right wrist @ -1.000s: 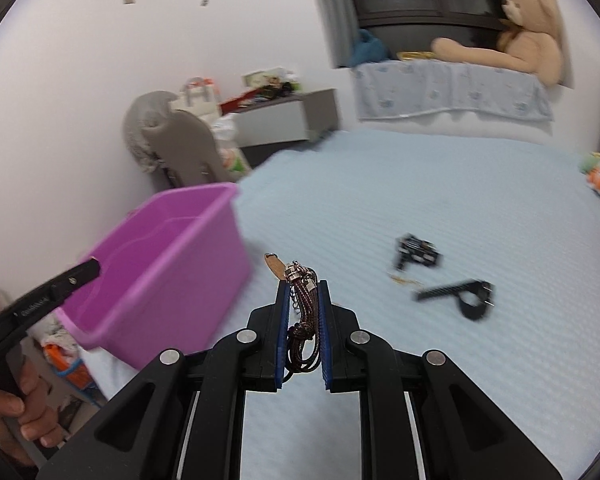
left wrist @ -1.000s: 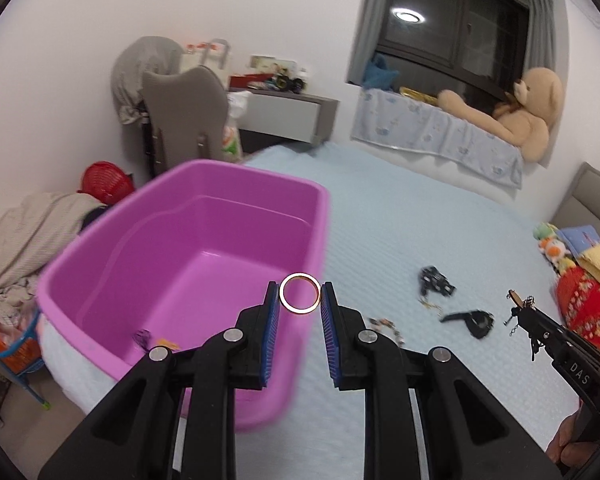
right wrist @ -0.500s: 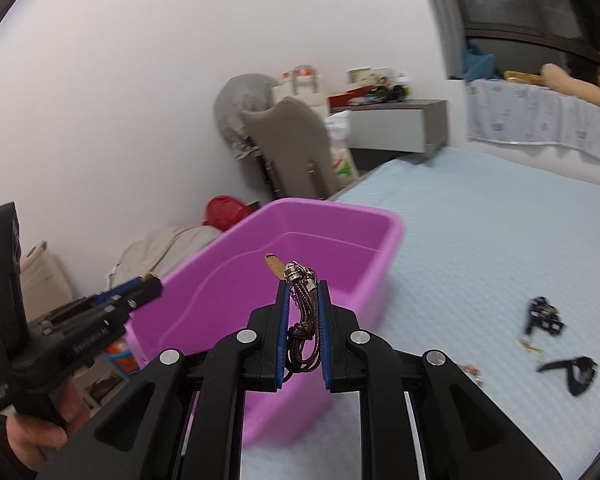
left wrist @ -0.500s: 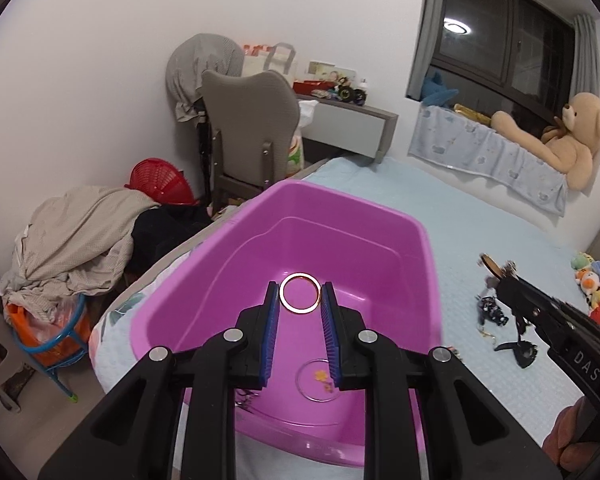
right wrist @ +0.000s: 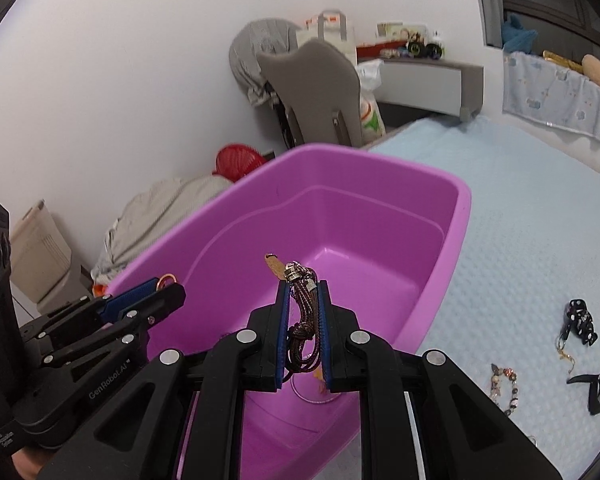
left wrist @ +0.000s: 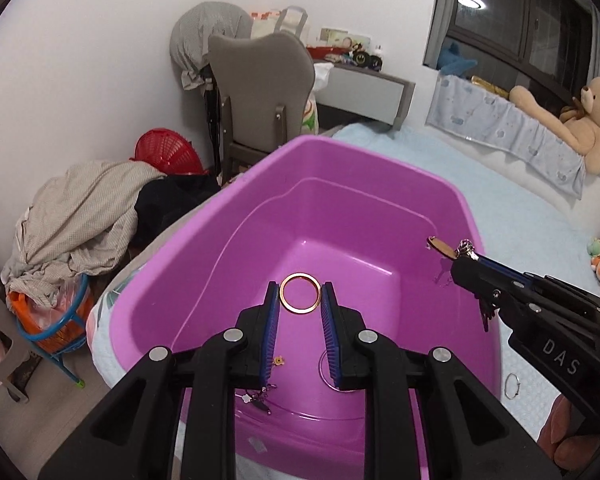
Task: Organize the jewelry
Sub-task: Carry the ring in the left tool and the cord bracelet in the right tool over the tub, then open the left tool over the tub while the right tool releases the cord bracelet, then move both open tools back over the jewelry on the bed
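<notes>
Two grippers over the purple tub (left wrist: 380,168): left gripper (left wrist: 300,307) pinching a gold ring (left wrist: 300,293), right gripper (right wrist: 302,312) clamped on a brown cord bracelet (right wrist: 302,312); risk: cord snagging the pads on release, falling outside onto the bed (right wrist: 540,216).

Glossy smooth plastic tub (left wrist: 380,184), shiny metal ring (left wrist: 300,293), braided cord bracelet (right wrist: 302,312), textured cloth bedspread (right wrist: 540,220)
</notes>
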The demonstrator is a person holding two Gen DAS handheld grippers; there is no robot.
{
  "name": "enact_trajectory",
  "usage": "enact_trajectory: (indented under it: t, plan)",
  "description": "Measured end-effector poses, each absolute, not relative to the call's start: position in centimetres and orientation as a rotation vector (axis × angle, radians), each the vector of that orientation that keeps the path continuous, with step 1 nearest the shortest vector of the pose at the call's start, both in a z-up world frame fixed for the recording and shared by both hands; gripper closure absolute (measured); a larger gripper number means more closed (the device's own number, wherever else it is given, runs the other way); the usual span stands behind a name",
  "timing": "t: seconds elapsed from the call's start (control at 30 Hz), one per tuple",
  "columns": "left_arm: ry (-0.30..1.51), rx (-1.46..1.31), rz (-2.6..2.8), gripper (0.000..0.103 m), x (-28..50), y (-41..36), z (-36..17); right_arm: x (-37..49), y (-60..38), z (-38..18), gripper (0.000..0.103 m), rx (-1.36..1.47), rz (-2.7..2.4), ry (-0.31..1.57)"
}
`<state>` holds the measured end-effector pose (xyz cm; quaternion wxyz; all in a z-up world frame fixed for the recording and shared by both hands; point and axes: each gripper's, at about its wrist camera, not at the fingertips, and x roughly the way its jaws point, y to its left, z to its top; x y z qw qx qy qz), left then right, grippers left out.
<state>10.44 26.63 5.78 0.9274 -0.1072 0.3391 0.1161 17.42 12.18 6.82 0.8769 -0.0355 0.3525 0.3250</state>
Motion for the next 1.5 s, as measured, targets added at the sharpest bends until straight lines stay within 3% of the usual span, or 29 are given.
enact_trajectory:
  t: [0.43,0.6,0.67,0.73,0.87,1.5]
  plan:
    - [0.758,-0.227,0.287,0.081,11.8,27.5,4.1,18.6,14.0,4.8,0.089,-0.154,0.648,0.786]
    - [0.765,-0.238,0.297,0.080,11.7,27.9,3.9,18.7,14.2,4.7,0.078,-0.179,0.634,0.779]
    - [0.764,-0.237,0.307,0.064,11.7,27.9,4.0,18.7,14.1,4.8,0.059,-0.178,0.628,0.773]
    - [0.749,-0.238,0.327,0.041,11.4,28.0,4.2,18.6,13.8,5.0,0.059,-0.169,0.624,0.762]
    - [0.735,-0.238,0.341,0.033,11.1,28.0,4.5,18.6,13.4,5.2,0.059,-0.155,0.618,0.759]
    - [0.729,-0.231,0.352,0.030,10.5,27.7,4.7,17.9,11.2,5.8,0.058,-0.081,0.614,0.746]
